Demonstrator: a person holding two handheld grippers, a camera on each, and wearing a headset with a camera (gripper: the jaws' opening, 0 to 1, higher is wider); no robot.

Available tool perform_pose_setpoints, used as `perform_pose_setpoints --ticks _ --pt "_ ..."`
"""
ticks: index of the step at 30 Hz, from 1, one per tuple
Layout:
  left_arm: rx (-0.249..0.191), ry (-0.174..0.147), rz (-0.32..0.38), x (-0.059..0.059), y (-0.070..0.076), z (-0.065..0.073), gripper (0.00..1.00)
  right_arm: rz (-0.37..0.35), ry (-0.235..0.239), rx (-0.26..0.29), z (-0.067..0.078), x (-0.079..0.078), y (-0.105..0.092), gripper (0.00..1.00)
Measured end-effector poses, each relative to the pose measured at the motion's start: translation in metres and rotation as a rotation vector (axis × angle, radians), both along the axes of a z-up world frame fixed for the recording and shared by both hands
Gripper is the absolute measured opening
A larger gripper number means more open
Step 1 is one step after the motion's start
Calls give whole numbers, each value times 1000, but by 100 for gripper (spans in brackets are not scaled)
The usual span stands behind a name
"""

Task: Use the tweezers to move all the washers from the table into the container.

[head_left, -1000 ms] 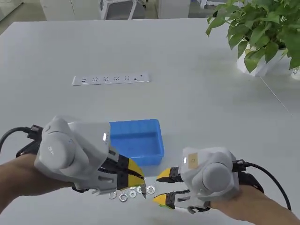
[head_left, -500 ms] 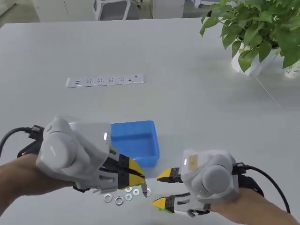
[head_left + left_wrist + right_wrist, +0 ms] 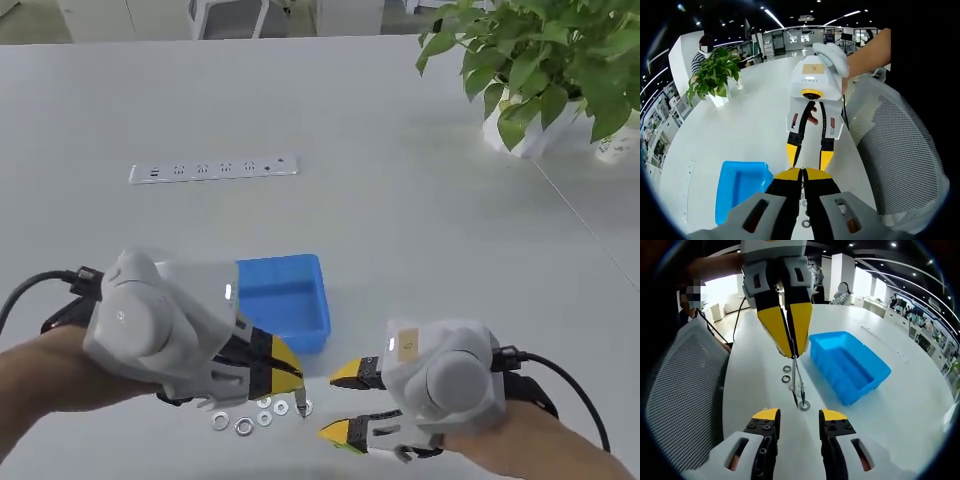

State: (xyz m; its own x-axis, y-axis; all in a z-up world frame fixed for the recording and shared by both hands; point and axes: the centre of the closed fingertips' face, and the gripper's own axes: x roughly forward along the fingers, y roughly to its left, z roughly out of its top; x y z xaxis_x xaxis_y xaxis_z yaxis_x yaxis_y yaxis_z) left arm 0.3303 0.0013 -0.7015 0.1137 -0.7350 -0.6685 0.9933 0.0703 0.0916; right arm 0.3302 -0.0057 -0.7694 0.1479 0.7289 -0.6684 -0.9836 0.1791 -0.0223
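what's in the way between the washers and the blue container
Nothing visible. The washers lie on bare table beside the blue container, and the tweezers in the left claw point at the nearest one.

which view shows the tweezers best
The right gripper view. There the tweezers hang at full length from the left gripper, whose jaws are shut on them, with the tips beside a washer. The head view catches their tips below that gripper. In the left gripper view the shut jaws hide them.
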Motion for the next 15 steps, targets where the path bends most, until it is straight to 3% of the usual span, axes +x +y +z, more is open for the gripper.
perform_pose_setpoints --ticks 1,15 --pt "-18 4 3 0 -2 2 5 -1 0 1 0 0 0 32" --pt "-27 24 10 3 2 1 5 61 -20 -10 -2 0 14 28"
